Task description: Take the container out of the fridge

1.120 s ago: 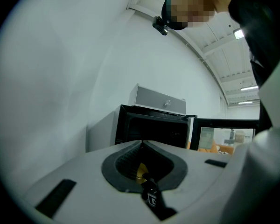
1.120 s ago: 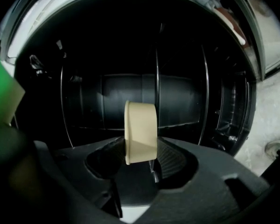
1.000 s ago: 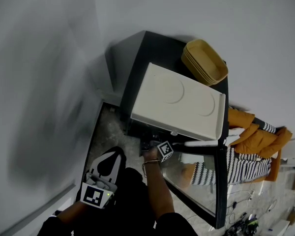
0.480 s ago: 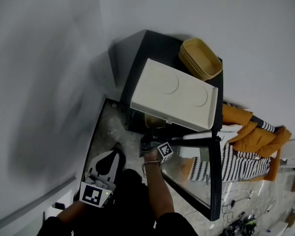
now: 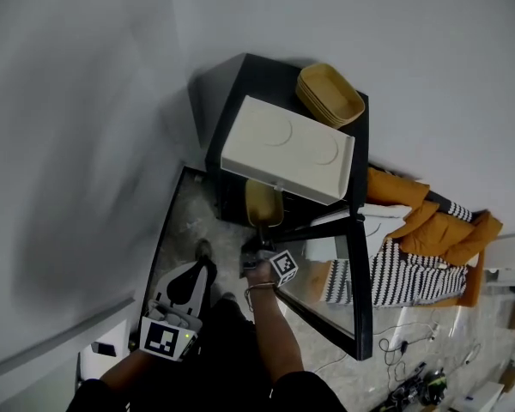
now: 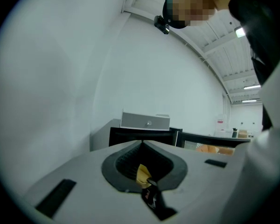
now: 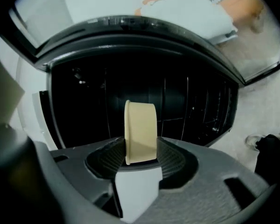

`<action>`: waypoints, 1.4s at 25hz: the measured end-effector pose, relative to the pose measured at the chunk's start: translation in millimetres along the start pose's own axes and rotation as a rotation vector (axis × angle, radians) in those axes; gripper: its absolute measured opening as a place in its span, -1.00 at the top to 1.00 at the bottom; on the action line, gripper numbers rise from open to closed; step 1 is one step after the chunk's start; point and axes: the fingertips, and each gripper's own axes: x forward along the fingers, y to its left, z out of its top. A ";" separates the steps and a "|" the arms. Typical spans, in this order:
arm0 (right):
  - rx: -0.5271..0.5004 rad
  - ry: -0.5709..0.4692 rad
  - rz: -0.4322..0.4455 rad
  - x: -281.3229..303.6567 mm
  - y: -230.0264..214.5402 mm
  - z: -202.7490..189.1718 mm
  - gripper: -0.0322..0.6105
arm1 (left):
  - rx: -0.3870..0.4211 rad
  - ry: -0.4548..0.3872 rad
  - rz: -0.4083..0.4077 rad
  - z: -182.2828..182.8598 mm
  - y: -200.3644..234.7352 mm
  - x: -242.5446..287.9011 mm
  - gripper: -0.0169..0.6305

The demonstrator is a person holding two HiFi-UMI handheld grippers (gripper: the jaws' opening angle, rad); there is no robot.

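A tan oval container [image 5: 263,202] sticks out of the front of the small black fridge [image 5: 232,101], just below the white box on top. My right gripper [image 5: 259,233] is shut on its near end. In the right gripper view the container [image 7: 141,130] stands on edge between the ribbed pads [image 7: 175,158], with the dark fridge interior [image 7: 191,101] behind it. The glass fridge door [image 5: 356,299] hangs open to the right. My left gripper [image 5: 191,283] is low at the left, away from the fridge, its jaws together with nothing gripped [image 6: 142,144].
A white box [image 5: 287,148] and a stack of tan trays [image 5: 330,93] sit on the fridge top. Orange and striped clothing [image 5: 412,260] lies to the right of the door. A white wall [image 5: 69,144] runs along the left. The floor [image 5: 189,221] is speckled stone.
The right gripper has drawn back from the fridge opening, and the tan container, hidden a second ago, now shows outside under the white box. The left gripper has hardly shifted in the view.
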 end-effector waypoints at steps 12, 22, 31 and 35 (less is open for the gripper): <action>-0.047 0.057 0.017 -80.0 34.8 -14.4 0.29 | 0.001 -0.029 0.081 22.3 -48.1 -71.2 0.93; -0.038 0.077 0.025 -123.3 52.8 -30.0 0.29 | -0.011 -0.030 0.117 33.5 -60.4 -105.4 0.93; -0.036 0.081 0.038 -155.0 79.3 -49.9 0.29 | -0.008 -0.023 0.078 33.4 -59.0 -112.3 0.93; -0.023 0.057 0.022 -171.7 83.0 -59.7 0.29 | -0.011 -0.018 0.046 31.0 -53.1 -120.1 0.93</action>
